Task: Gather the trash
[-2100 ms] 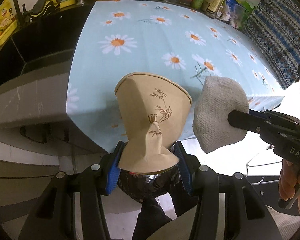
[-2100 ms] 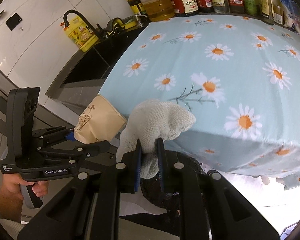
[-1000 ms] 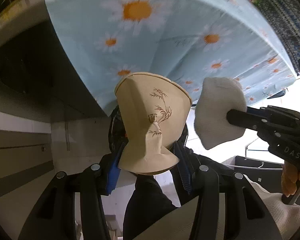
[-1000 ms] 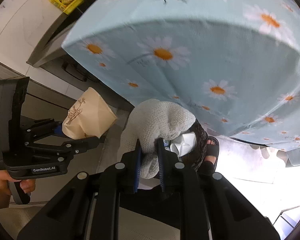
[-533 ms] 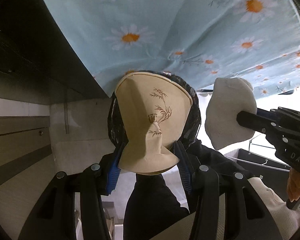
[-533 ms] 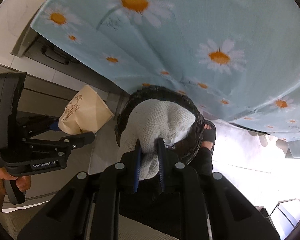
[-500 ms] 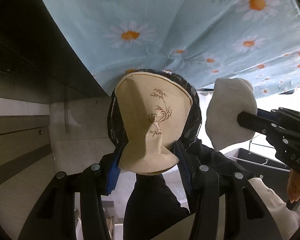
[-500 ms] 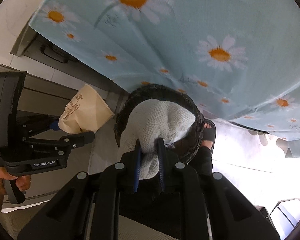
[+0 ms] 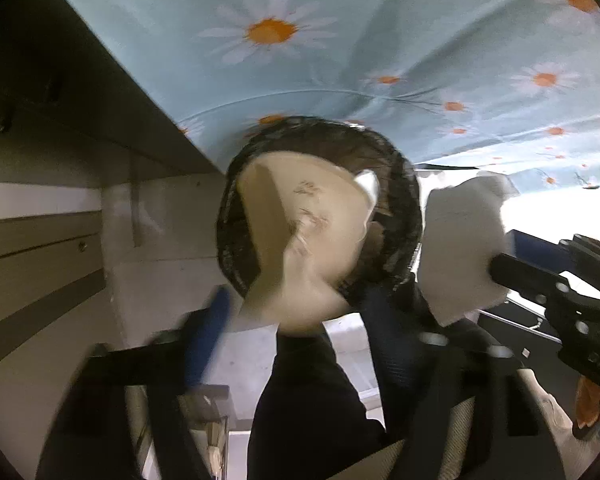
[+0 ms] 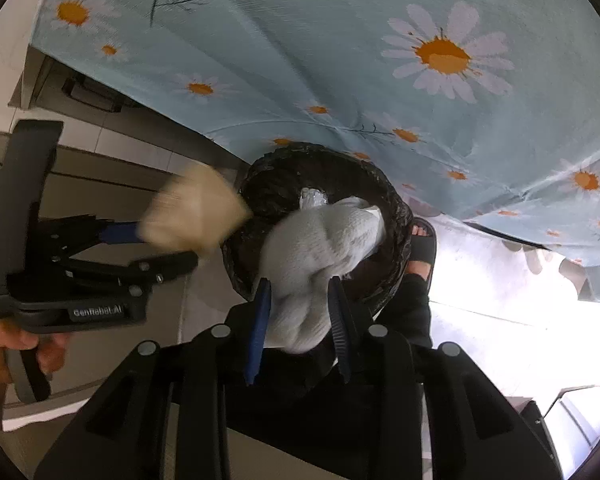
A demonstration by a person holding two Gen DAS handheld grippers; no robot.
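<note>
Drop step: left tongs point(image 9: 296, 320) sprung wide, crushed paper cup point(image 9: 300, 236) loose over the bin point(image 9: 404, 200) mouth, right tongs point(image 10: 296, 312) parted around the white cloth wad point(image 10: 320, 248) at bin's 6 o'clock; next, shake both clear

Left gripper point(image 9: 300, 320) jaws spread wide, motion-blurred, pointing down; right gripper point(image 10: 298, 304) jaws parted, angled down beside it, person's left hand point(image 10: 4, 356) on the handle.
</note>
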